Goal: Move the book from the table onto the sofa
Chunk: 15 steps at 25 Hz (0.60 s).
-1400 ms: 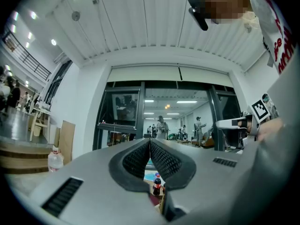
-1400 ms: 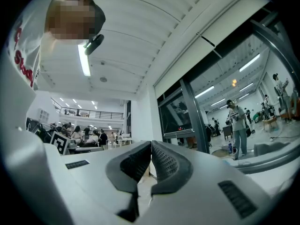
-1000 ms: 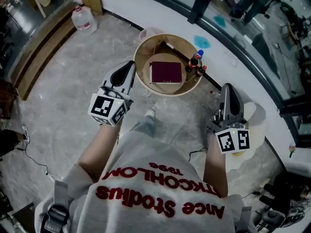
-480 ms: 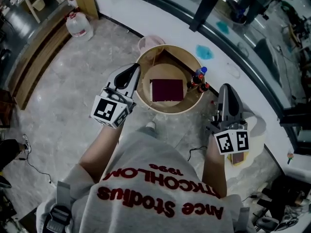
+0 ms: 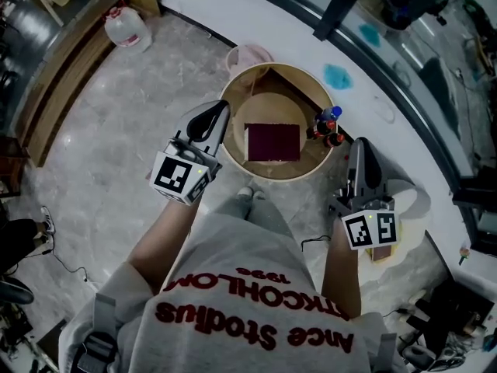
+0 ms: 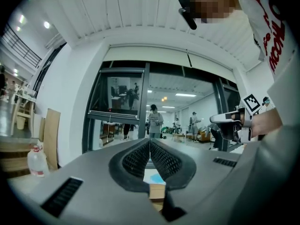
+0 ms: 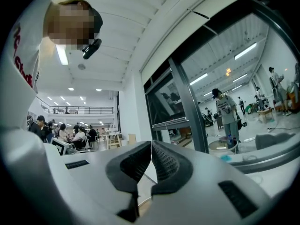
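Where the book point(image 5: 272, 141) lies, bare table point(image 5: 268, 109) (every side) rings its edges.

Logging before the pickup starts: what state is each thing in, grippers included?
Book: closed, flat on the table.
Bottles: upright on the table.
Jug: upright on the floor.
Left gripper: fingers shut, empty.
Right gripper: fingers shut, empty.

My grey shirt point(image 5: 256, 286) bears red lettering; my left gripper point(image 5: 218, 109) and right gripper point(image 5: 359, 144) are grey, with black-and-white marker cubes point(image 5: 180, 176).
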Each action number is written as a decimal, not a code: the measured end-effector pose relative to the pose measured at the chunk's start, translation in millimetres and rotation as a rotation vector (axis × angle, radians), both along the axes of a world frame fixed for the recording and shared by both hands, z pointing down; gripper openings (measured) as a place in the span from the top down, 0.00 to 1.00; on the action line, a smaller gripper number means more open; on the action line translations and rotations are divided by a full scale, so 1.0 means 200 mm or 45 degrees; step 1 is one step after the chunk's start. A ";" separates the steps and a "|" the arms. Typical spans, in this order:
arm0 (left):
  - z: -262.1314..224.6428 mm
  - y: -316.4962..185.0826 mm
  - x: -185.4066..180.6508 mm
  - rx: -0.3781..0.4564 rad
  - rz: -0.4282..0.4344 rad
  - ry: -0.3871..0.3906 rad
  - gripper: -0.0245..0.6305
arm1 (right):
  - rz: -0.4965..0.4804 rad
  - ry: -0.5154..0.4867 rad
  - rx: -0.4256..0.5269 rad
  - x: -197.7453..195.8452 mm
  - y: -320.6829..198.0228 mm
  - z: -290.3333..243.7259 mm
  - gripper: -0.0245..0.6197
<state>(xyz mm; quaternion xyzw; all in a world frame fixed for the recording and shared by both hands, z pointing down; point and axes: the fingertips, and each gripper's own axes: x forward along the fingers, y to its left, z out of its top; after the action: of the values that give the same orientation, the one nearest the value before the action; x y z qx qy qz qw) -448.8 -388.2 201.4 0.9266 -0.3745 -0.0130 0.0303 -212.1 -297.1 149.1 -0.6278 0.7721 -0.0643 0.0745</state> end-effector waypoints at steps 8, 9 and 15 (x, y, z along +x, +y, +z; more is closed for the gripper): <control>0.10 0.00 0.07 -0.037 -0.010 0.048 0.94 | -0.084 0.015 -0.064 0.03 -0.10 0.14 0.92; 0.13 -0.02 0.08 -0.044 -0.015 0.040 0.94 | -0.094 0.024 -0.077 0.04 -0.12 0.17 0.92; 0.33 -0.10 0.13 -0.118 -0.074 0.046 0.94 | -0.109 0.052 -0.164 0.11 -0.24 0.41 0.92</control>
<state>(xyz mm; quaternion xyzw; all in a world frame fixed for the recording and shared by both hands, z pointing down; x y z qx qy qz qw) -422.4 -408.9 267.8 0.9126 -0.4009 -0.0134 0.0795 -189.9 -345.1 230.9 -0.5987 0.7940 -0.1042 0.0156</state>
